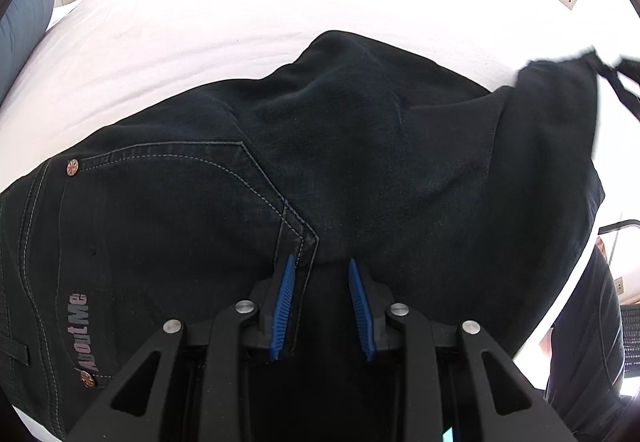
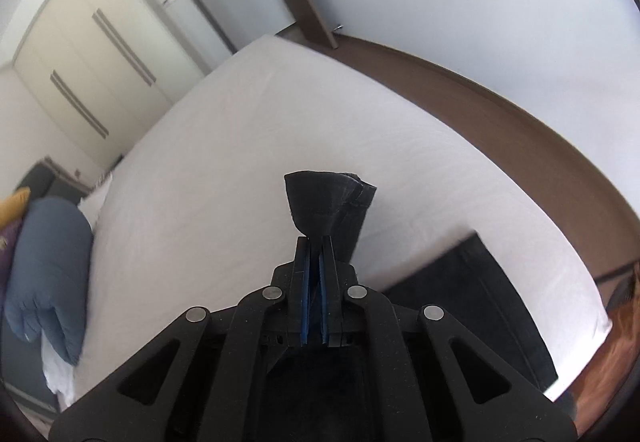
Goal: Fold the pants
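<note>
The right gripper [image 2: 315, 242] has its fingers pressed together on a bunched leg hem [image 2: 328, 202], held lifted above the bed [image 2: 240, 146]. The left gripper [image 1: 322, 266] has its fingers part-spread with the pants [image 1: 360, 162] between them at the crotch seam; I cannot tell whether the pads press the cloth or merely straddle it. The pants lie on the white bed, seat up, back pocket and waistband toward the left of the left view, a leg rising at that view's right edge. Judging by this, the fold is under way: the leg end is picked up but not yet laid over. Laying it down and any further folds remain.
</note>
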A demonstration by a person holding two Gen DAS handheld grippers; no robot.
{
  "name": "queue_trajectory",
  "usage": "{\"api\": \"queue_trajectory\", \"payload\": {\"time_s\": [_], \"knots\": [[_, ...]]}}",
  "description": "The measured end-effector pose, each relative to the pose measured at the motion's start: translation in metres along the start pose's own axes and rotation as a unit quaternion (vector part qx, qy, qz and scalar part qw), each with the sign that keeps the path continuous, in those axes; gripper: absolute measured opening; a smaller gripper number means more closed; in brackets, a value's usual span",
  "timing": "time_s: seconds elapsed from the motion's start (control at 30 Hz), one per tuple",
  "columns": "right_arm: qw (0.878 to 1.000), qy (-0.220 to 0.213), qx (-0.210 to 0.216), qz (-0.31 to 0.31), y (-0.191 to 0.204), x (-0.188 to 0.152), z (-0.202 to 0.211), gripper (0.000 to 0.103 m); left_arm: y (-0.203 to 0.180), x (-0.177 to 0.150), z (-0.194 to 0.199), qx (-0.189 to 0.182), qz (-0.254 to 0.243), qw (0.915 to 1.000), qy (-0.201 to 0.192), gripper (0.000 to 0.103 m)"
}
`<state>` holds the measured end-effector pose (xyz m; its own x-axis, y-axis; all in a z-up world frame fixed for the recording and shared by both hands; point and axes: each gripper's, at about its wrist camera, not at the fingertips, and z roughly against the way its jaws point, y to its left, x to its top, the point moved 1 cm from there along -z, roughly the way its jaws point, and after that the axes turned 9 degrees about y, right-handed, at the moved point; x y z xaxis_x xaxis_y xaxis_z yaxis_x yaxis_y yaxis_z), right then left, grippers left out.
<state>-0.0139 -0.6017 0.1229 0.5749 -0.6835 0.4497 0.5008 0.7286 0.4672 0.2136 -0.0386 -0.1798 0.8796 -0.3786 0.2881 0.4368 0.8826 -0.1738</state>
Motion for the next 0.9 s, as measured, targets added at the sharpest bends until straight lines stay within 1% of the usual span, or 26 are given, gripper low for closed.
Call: {"api": "queue_trajectory", "payload": {"time_s": [0.03, 0.07, 0.13, 0.2, 0.27, 0.3, 0.4, 0.43, 0.53, 0.57, 0.6, 0.63, 0.67, 0.77, 0.9], "knots": [[1.0, -0.007, 0.004, -0.027, -0.022, -0.011, 0.012, 0.002, -0.001, 0.002, 0.0, 0.001, -0.001, 1.0, 0.004, 0.031], [0.999, -0.012, 0.002, -0.042, -0.034, -0.026, 0.021, 0.002, -0.001, 0.004, 0.0, 0.002, -0.002, 1.0, 0.008, 0.031], [0.996, -0.021, 0.002, -0.086, -0.069, -0.052, 0.029, 0.002, -0.003, 0.009, 0.0, 0.006, -0.004, 0.9999, 0.015, 0.031], [0.99, -0.013, 0.007, -0.138, -0.101, -0.068, 0.02, 0.002, -0.005, 0.013, 0.0, 0.008, -0.006, 0.9997, 0.022, 0.031], [0.981, 0.0, 0.019, -0.192, -0.129, -0.085, 0.006, 0.002, -0.006, 0.017, 0.0, 0.011, -0.007, 0.9996, 0.026, 0.033], [0.978, 0.002, 0.023, -0.209, -0.138, -0.09, 0.0, 0.002, -0.008, 0.019, 0.0, 0.011, -0.008, 0.9995, 0.029, 0.035], [0.967, 0.009, 0.044, -0.252, -0.162, -0.099, -0.014, 0.002, -0.012, 0.023, 0.0, 0.022, -0.012, 0.9991, 0.033, 0.036], [0.964, 0.009, 0.051, -0.26, -0.173, -0.094, -0.018, 0.002, -0.014, 0.024, 0.001, 0.025, -0.012, 0.999, 0.034, 0.036], [0.961, 0.003, 0.066, -0.27, -0.182, -0.092, -0.012, 0.002, -0.021, 0.026, 0.002, 0.033, -0.013, 0.9988, 0.035, 0.041], [0.961, 0.0, 0.07, -0.267, -0.16, -0.128, 0.009, 0.001, -0.024, 0.027, 0.003, 0.034, -0.016, 0.9987, 0.034, 0.047], [0.961, -0.002, 0.073, -0.266, -0.16, -0.128, 0.013, 0.001, -0.03, 0.027, 0.004, 0.035, -0.019, 0.9986, 0.034, 0.055], [0.961, -0.004, 0.076, -0.266, -0.162, -0.131, 0.02, 0.001, -0.033, 0.027, 0.004, 0.04, -0.023, 0.9983, 0.034, 0.059], [0.961, -0.006, 0.078, -0.264, -0.156, -0.136, 0.034, 0.001, -0.037, 0.027, 0.003, 0.048, -0.029, 0.9978, 0.034, 0.063], [0.963, -0.003, 0.073, -0.261, -0.157, -0.145, 0.043, 0.001, -0.045, 0.026, 0.002, 0.067, -0.033, 0.9967, 0.03, 0.069], [0.959, 0.009, 0.053, -0.278, -0.177, -0.161, 0.028, 0.001, -0.039, 0.03, 0.001, 0.054, -0.016, 0.998, 0.028, 0.071]]}}
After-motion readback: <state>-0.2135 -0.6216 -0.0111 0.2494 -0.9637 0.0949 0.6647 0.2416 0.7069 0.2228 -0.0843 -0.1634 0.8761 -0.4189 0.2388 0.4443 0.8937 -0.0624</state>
